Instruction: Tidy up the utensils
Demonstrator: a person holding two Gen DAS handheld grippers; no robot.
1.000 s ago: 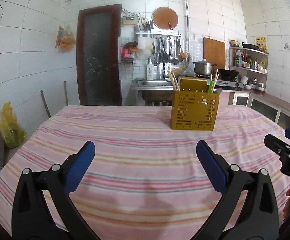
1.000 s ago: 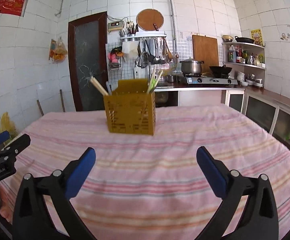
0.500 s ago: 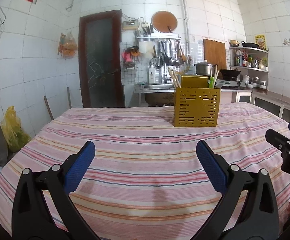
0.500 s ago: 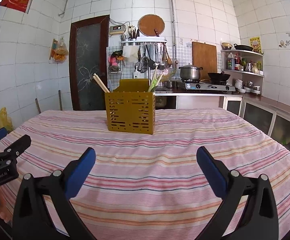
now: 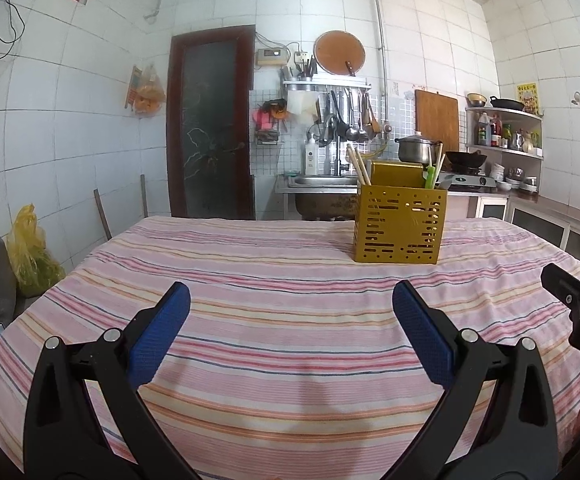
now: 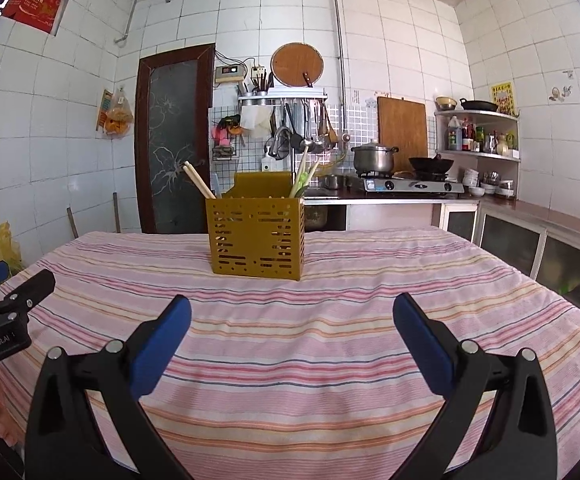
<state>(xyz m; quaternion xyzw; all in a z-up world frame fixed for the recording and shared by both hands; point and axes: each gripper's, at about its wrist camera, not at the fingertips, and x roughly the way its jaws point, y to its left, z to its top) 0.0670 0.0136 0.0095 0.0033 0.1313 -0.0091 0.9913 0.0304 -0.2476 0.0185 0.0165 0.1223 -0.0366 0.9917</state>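
Note:
A yellow perforated utensil holder [image 5: 398, 226] stands upright on the striped tablecloth [image 5: 273, 280], far and to the right in the left wrist view. In the right wrist view the holder [image 6: 255, 236] stands straight ahead. Wooden chopsticks [image 6: 197, 184] lean out at its left and green and pale utensils [image 6: 304, 178] stick up at its right. My left gripper [image 5: 290, 332] is open and empty, low over the near cloth. My right gripper [image 6: 292, 336] is open and empty too, well short of the holder. Each gripper shows at the edge of the other's view.
The table's far edge [image 6: 249, 233] lies behind the holder. Beyond it are a sink [image 5: 318, 182], a stove with a pot [image 6: 374, 158], a dark door [image 5: 209, 124] and cabinets [image 6: 530, 248] at the right. A yellow bag [image 5: 29, 248] sits by the left wall.
Both cameras have tilted upward and drawn back a little, so the holder sits lower in both views. Both grippers have stayed open and empty.

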